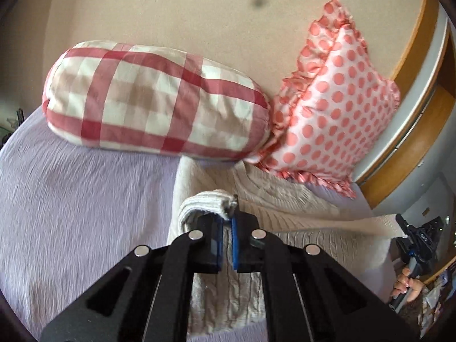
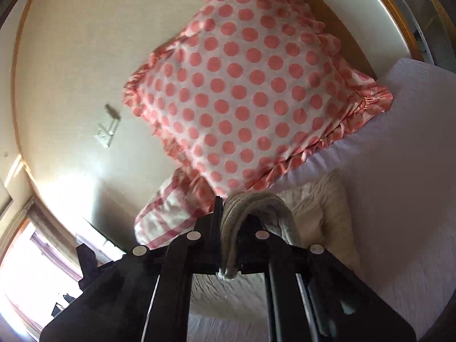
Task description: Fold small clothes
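Both grippers pinch edges of the cream knit garment (image 1: 285,222) lying just below the polka-dot pillow (image 1: 327,108): left gripper (image 1: 226,236) and right gripper (image 2: 228,236) each clamp a bunched hem. We judge a fold mid-carry; next, lay both edges down evenly.

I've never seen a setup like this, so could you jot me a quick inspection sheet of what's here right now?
Surface: lilac bedsheet, wrinkled.
Job's things: cream garment spread on the sheet, one edge lifted by each gripper.
Clutter: checked bolster and dotted cushion at the head of the bed, touching each other.
Grippers: left gripper shut on a folded hem; right gripper shut on a bunched edge.
Cables: nothing seen.
Surroundings: beige wall, wall switch, bright window, wooden frame beside the bed.
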A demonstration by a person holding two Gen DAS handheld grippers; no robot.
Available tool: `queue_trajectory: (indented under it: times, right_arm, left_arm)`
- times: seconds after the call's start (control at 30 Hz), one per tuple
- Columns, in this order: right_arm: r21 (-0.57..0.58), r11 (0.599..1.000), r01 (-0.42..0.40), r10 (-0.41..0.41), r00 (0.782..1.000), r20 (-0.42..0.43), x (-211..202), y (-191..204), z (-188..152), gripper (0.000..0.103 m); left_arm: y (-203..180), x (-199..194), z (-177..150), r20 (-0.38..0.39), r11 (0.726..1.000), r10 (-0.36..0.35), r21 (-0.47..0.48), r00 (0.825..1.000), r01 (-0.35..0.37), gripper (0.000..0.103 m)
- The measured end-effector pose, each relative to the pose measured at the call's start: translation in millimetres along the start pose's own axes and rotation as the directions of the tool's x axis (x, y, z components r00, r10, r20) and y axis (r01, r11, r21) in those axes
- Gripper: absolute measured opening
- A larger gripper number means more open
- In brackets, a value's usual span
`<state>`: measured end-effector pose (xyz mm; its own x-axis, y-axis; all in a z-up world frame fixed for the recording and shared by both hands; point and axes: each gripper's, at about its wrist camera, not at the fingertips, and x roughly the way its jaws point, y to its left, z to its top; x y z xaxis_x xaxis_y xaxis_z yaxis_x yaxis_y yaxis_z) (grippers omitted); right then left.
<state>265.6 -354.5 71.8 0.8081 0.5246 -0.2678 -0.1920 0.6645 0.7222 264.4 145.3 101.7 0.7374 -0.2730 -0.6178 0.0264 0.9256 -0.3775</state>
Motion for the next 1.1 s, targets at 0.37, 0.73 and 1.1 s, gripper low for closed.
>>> queue_trajectory:
  times: [0.37, 0.73, 1.1]
  right_arm:
    - [0.097, 0.931, 0.351, -0.327, 0.924, -0.198, 112.5, -59.1, 21.2, 0.025]
    - [-0.103, 0.969, 0.226, -0.246, 0.935, -0.256, 81.2, -1.1, -27.5, 0.091]
    - [-0.139, 0.969, 0.206, -0.232, 0.949, -0.213, 89.4, -15.0, -52.4, 0.091]
  left_arm:
    - [9.3, 107.9, 32.0, -0.08, 0.982, 0.19, 0.018, 0.979, -0.189, 0.036]
    - [59.7, 42.3, -5.4, -0.168, 0.989, 0.075, -0.116, 0.983, -0.095, 0.055]
    - [65.3, 100.9, -20.6, -0.256, 0.956, -0.113, -0.29, 0.96, 0.035, 0.061]
